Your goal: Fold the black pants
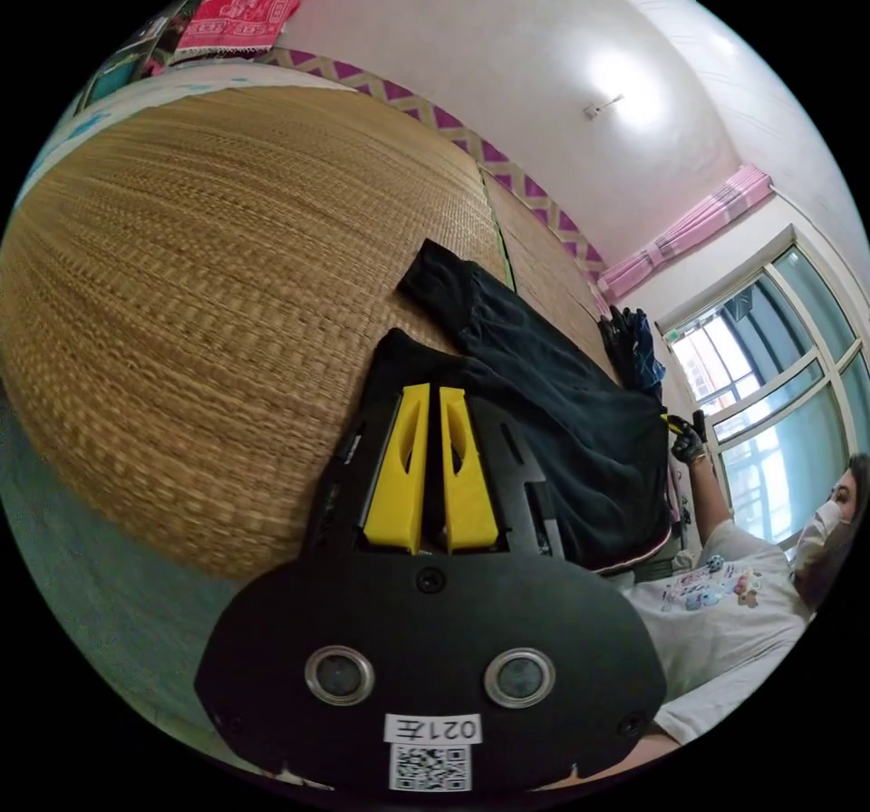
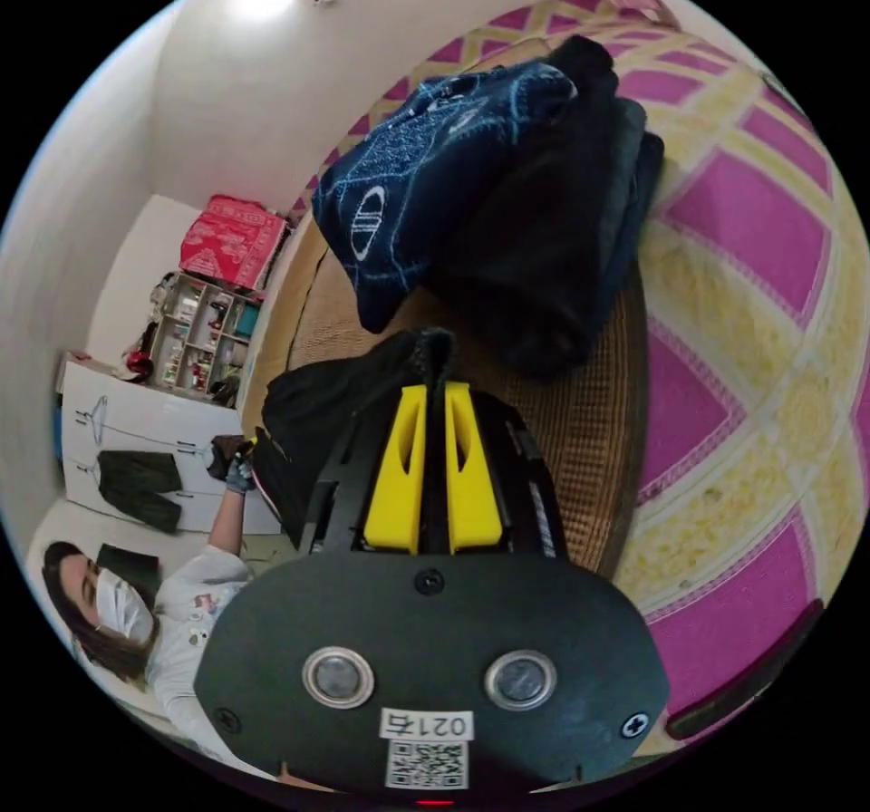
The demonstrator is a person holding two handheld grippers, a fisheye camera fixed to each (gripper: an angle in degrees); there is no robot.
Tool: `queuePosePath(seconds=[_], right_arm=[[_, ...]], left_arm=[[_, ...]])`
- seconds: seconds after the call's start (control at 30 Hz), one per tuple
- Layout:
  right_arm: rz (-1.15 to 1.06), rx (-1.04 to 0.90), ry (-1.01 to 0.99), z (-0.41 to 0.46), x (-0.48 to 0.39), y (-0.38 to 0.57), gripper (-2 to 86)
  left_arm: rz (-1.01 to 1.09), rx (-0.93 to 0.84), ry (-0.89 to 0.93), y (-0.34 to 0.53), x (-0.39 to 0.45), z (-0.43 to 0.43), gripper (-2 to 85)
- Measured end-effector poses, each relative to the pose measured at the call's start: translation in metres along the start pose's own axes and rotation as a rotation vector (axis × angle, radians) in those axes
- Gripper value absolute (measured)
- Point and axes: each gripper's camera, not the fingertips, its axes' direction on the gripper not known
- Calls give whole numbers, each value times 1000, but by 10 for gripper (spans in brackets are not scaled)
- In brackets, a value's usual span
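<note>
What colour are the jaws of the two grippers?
Yellow, on black bodies. The right gripper shows it best in the right gripper view, shut on the black pants.

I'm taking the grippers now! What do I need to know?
Left hand-held gripper: jaws close together at an edge of the black pants; whether they pinch cloth is unclear.
Right hand-held gripper: shut on the pants, a fold of cloth between its jaws.
Pants lie spread on the woven mat, legs apart, no fold made yet. A pile of folded clothes sits beside them.
Left: fold the pants.
</note>
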Motion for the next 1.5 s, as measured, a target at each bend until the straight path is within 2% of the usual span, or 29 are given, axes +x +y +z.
queuePosePath(seconds=[0.17,0.23,0.37,0.47,0.6,0.73,0.9,1.03,1.17,1.27,1.37,1.5], right_arm=[[15,-170,181,45,13,-7,66],[5,-95,187,32,13,11,92],[-46,-2,32,-11,4,87,133],[-51,-73,-10,-12,-7,153,144],[-34,-111,-47,-5,-22,228,160],[-47,-159,-117,18,-40,259,148],[-54,-140,-11,22,-59,267,26],[-75,-110,21,-9,-74,268,8],[-102,-34,182,-41,-95,273,13],[-44,-193,201,-5,-75,276,37],[-30,-118,153,-15,-77,289,65],[-7,99,172,-51,-98,306,82]], left_arm=[[-30,32,51,4,-1,11,-9],[-7,51,57,13,2,9,-9],[66,158,70,45,18,-11,-9],[124,241,92,63,41,-25,-10],[216,218,96,67,79,-19,-10],[286,171,166,55,123,10,-10],[320,91,165,31,161,62,-10],[283,5,115,14,175,111,-10],[250,4,177,13,186,142,-9],[253,-2,128,14,196,163,-9],[230,-5,103,7,200,180,-6],[218,-33,150,-15,202,201,15]])
